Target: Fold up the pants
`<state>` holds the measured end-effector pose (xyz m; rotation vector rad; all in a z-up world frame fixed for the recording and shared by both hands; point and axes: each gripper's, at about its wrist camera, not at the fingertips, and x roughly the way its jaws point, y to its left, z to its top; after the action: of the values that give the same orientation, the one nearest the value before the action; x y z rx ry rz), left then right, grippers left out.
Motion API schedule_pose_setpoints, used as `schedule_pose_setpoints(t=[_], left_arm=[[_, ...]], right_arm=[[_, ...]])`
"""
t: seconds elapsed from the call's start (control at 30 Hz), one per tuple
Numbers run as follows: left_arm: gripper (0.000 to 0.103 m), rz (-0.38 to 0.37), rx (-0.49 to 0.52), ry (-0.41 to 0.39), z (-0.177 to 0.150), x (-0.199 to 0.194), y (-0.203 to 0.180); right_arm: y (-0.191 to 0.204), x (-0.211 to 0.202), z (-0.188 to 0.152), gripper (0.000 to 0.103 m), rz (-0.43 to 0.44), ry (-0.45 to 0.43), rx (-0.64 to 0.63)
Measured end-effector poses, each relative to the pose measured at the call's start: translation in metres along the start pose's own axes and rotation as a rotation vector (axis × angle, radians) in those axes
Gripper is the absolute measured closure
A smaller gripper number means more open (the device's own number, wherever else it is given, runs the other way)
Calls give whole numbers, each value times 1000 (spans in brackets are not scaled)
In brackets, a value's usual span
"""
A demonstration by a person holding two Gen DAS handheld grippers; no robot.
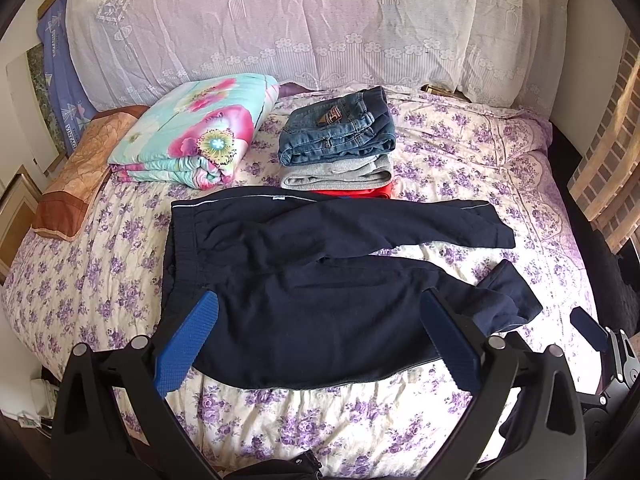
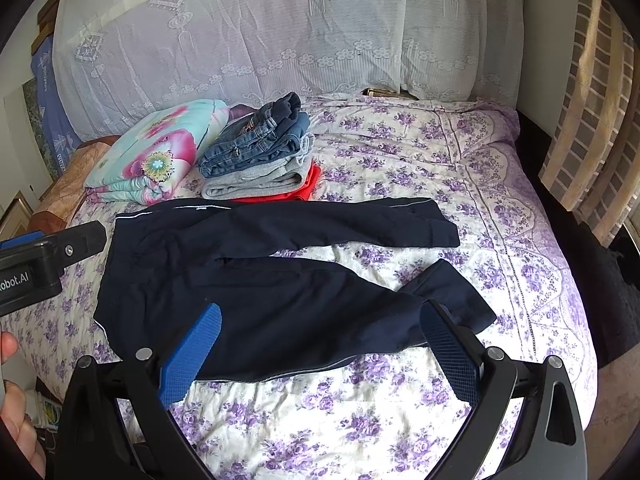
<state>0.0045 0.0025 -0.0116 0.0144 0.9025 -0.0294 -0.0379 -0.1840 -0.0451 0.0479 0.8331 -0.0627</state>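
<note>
Ahead of both spread jaws, dark navy pants (image 1: 312, 276) lie flat on floral bedspread (image 1: 460, 152), waistband left, legs right. Left gripper (image 1: 320, 344) wide open, holding nothing. Right gripper (image 2: 320, 354) likewise wide, empty. Folded clothes stack (image 1: 340, 140) beyond the pants.

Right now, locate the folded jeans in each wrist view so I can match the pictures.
Left wrist view: folded jeans sit upper centre, topping the clothes stack, right of the floral quilt.
Right wrist view: folded jeans sit upper left of centre, touching the floral quilt.
Shared landmark: the navy pants spread just below the stack.
</note>
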Motion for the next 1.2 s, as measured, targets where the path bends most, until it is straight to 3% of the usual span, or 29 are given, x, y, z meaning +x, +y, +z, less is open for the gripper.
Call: schedule_pose_setpoints(t=[1.2], left_arm=[[5, -7, 3, 23, -4, 6, -1]], right_arm=[[2, 6, -1, 3, -2, 16, -4]])
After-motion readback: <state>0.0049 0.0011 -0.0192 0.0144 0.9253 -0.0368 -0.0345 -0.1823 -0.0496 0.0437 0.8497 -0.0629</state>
